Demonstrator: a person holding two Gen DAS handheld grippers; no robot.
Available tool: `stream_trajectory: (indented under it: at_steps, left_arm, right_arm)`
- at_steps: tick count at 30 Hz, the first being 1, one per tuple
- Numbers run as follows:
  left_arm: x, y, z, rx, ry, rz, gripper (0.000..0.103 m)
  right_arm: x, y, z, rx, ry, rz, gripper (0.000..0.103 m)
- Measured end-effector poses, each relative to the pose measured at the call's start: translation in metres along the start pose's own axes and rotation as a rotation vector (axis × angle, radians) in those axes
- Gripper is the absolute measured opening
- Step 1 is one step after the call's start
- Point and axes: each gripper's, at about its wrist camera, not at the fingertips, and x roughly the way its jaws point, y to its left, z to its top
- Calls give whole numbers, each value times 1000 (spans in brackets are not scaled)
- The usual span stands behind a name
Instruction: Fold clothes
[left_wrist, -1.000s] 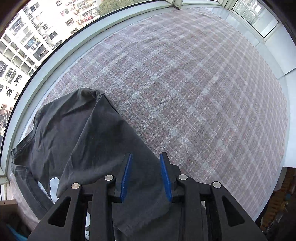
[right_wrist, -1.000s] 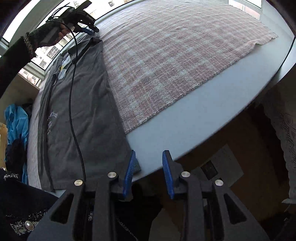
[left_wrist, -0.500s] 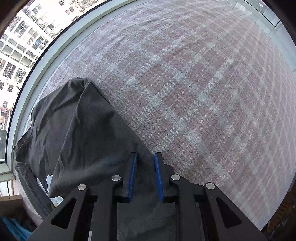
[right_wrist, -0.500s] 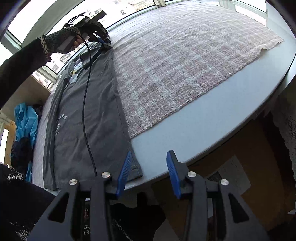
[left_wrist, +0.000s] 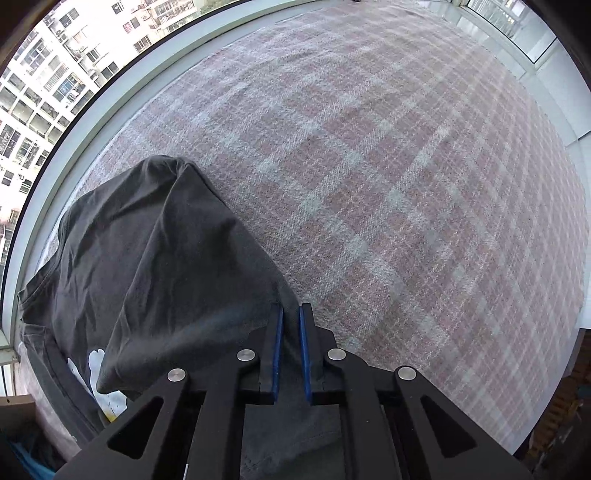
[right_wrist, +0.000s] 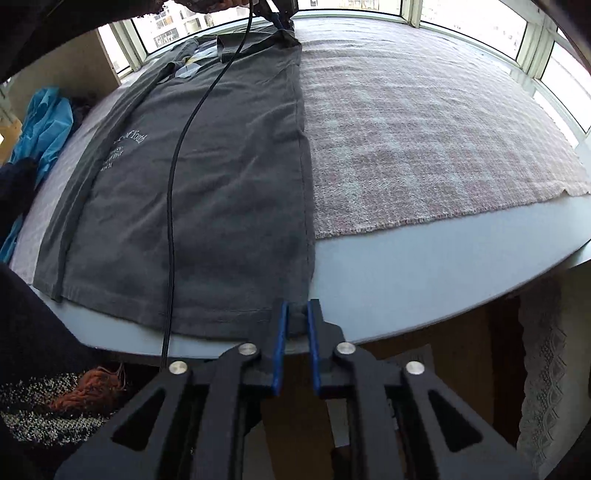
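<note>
Dark grey T-shirt (right_wrist: 221, 177) soft, light, limp — sags from any pinch. Left gripper (left_wrist: 290, 314) pinching shoulder fold, jaws just closed. Right gripper (right_wrist: 295, 308) just closed on hem corner at tabletop (right_wrist: 424, 266) near edge — good holds.

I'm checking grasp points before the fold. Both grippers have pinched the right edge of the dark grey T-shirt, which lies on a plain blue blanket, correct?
Not quite: the blanket is pink-and-white plaid, not plain blue, as both wrist views show. The left gripper and right gripper do pinch the dark grey T-shirt at its right edge.
</note>
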Motion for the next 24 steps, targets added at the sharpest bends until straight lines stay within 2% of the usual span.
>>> stream_trajectory:
  at_steps: [2,7,12,14,16,19,24]
  left_arm:
    - [-6,4,-5,9,-9,-14,7]
    - [-31,26,-21,25,-40,-56,7]
    - [-52,57,-48,30,-75,-88,6]
    - [-57,79,-43,26,-84,-103,5]
    - [-60,77,-42,14,-92,-112,5]
    - [-62,96,-48,-11,-102,-127,3]
    - [-52,123,-69,-36,-101,-143,3]
  right_arm:
    - [-4,0,2,32,1,9,7]
    - [-43,18,9,46,-77,83,7]
    - [-68,61,20,-8,-109,181,7]
    - [-68,81,20,-38,-100,206,7]
    - [-64,96,18,-59,-78,225,7]
    - [-52,114,15,-79,-40,246,7]
    - [-28,145,14,-125,19,275,7]
